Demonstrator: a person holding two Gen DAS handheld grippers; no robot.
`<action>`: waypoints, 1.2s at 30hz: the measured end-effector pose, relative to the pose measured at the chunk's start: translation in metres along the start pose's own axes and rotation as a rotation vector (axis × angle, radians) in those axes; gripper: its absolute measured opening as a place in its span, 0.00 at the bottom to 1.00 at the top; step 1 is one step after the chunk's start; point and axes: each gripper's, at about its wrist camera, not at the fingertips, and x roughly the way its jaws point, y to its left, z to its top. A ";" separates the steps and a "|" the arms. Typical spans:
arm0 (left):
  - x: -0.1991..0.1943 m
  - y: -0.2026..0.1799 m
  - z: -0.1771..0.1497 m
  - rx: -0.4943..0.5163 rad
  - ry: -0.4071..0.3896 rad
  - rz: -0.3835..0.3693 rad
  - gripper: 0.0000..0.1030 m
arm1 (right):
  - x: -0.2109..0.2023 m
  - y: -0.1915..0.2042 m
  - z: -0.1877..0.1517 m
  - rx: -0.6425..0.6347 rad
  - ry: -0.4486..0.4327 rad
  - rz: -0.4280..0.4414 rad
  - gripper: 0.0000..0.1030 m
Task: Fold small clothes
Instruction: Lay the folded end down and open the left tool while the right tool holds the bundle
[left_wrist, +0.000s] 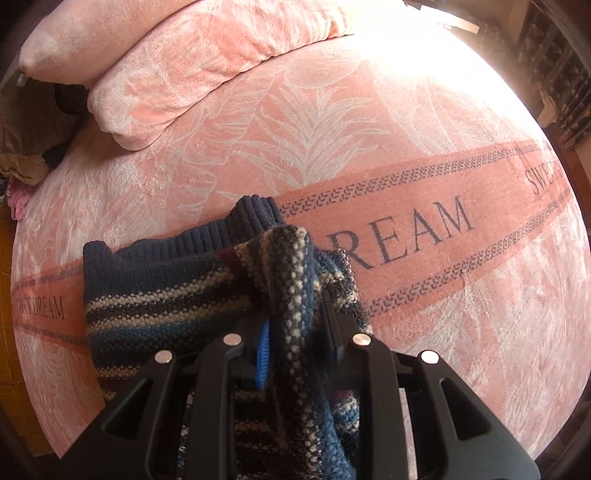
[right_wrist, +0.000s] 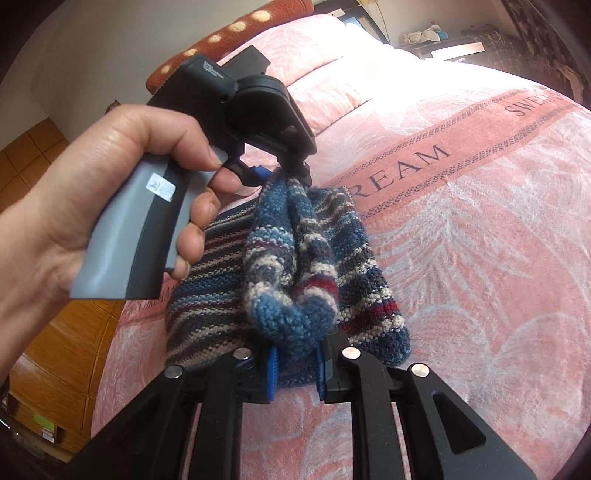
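Note:
A small striped knit sweater (left_wrist: 155, 291), navy with cream, blue and dark red bands, lies on a pink bed cover (left_wrist: 369, 140). My left gripper (left_wrist: 295, 343) is shut on a lifted fold of it, and the knit drapes over the jaws. In the right wrist view the same sweater (right_wrist: 314, 258) is bunched between both tools. My right gripper (right_wrist: 295, 369) is shut on its near blue edge. The left gripper (right_wrist: 280, 171), held by a hand (right_wrist: 92, 184), pinches the far edge, and the cloth sags between the two.
Two pink pillows (left_wrist: 177, 62) lie at the head of the bed. A red dotted cushion (right_wrist: 236, 29) sits behind them. Wooden floor (right_wrist: 74, 350) runs along the bed's left side. A pile of clothes (left_wrist: 22, 162) lies beside the bed at left.

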 end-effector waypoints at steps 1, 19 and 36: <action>0.002 -0.002 -0.001 0.000 -0.005 0.006 0.21 | 0.001 -0.004 -0.001 0.015 0.006 0.011 0.14; -0.033 0.017 -0.016 -0.045 -0.269 -0.316 0.57 | 0.022 -0.073 0.023 0.260 0.225 0.348 0.72; -0.063 0.130 -0.115 -0.072 -0.200 -0.615 0.70 | 0.078 -0.058 0.075 0.190 0.545 0.324 0.48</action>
